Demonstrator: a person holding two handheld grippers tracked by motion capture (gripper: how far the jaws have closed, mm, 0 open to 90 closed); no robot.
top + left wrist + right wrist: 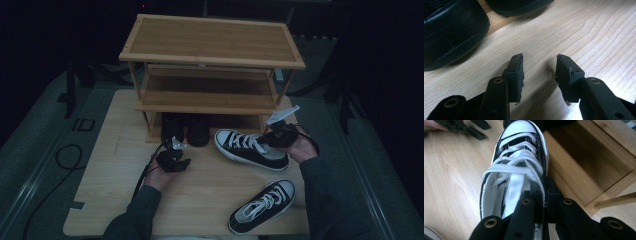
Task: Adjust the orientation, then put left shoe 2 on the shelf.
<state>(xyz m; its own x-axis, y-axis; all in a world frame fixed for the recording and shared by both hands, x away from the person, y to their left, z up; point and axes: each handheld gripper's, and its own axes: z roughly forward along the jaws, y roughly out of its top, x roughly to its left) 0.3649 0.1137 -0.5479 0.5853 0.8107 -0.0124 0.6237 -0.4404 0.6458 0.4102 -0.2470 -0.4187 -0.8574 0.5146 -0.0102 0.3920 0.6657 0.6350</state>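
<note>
We pinch the side wall of the sneaker (250, 148) with our right gripper (281, 134) in front of the shoe rack (210, 60), our left gripper (173, 159) spread and empty, and a thin pinch could let it slip.

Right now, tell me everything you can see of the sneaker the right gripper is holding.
The held sneaker is black canvas by the look, with a white toe cap, white sole edge and loose white laces. It lies on the table in front of the rack's bottom shelf, toe toward the left gripper. The right gripper is shut on its collar, one jaw inside, one outside.
</note>
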